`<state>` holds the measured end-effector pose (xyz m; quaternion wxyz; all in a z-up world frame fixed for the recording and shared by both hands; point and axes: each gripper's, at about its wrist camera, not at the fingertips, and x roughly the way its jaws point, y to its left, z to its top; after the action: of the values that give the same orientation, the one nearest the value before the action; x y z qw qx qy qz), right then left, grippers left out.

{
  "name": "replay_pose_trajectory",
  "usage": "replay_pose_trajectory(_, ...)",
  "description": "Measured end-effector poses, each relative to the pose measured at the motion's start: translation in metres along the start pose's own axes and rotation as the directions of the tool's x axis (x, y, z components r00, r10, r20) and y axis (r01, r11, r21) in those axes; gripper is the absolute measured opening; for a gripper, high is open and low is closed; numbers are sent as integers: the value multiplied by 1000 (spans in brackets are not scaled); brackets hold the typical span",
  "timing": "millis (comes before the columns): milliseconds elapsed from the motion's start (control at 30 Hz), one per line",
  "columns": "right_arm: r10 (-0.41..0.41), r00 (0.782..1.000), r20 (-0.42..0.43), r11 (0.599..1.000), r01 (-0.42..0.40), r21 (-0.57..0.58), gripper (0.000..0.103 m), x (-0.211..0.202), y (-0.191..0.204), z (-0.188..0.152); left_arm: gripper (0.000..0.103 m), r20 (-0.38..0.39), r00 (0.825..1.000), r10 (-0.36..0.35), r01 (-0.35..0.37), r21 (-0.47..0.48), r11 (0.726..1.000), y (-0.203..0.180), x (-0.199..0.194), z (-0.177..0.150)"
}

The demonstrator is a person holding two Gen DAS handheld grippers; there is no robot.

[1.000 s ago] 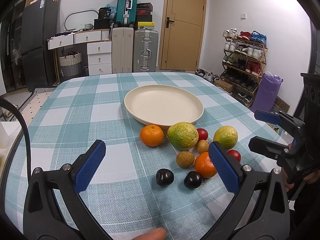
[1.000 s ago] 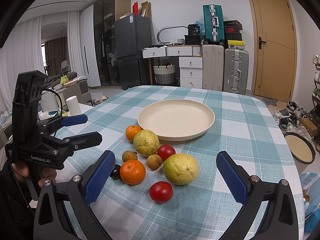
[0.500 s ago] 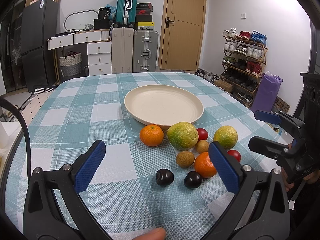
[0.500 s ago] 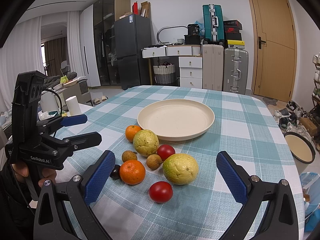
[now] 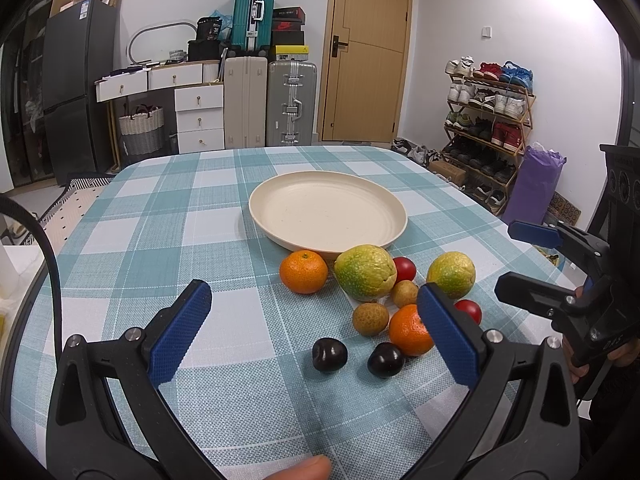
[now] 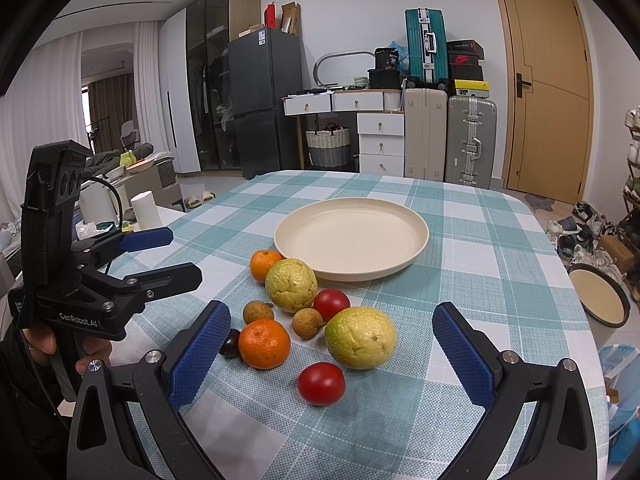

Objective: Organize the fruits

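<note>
While both claws hang above the near edge of the teal-and-white checked tablecloth (image 5: 168, 216), neither holds anything: left gripper (image 5: 320, 320) has its blue-padded fingers (image 5: 182, 330) spread wide, right gripper (image 6: 332, 350) likewise wide apart.

Between the left fingers: two dark round plums (image 5: 329, 354), apart from each other. Just beyond them a small brown longan (image 5: 370, 319) and a near orange mandarin (image 5: 410, 330).

Between the right fingers: a red tomato (image 6: 321, 383), nearest; a large yellow-green citrus (image 6: 361, 337) just behind it.

The rest of the fruit clusters in front of the round cream plate (image 6: 352, 240), which has nothing on it; the second yellow-green citrus (image 6: 291, 285) sits close to its rim.
</note>
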<state>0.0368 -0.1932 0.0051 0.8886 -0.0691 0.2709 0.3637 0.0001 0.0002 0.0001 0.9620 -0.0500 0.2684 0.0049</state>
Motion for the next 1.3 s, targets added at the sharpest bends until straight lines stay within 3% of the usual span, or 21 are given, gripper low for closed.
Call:
replay_pose_trajectory(467,-19,997,-76,1000,19,-3,103,9,-6,0,103,-19,1000,16,-16,-17,1000,6,4,-1)
replay_pose_trajectory(667,-67,983,-168,997,62,-35,103,19,-5,-4,103,-90,995,30,-30,1,1000,8,14,-3)
replay_pose_trajectory(767,-35,977,-212,999,39,14,103,21,-12,-6,103,-123,992,32,-30,13,999,9,20,-5)
replay_pose_trajectory(867,2,965,-261,998,13,57,102,27,-18,-9,95,-157,987,43,-38,35,999,11,26,-7)
replay_pose_trajectory(1133,76,937,-340,993,-41,109,71,34,-17,-21,81,-219,976,13,-3,48,999,17,34,-11)
replay_pose_trajectory(1300,93,932,-351,992,-54,117,59,36,-14,-24,78,-261,965,3,12,58,998,17,42,-15)
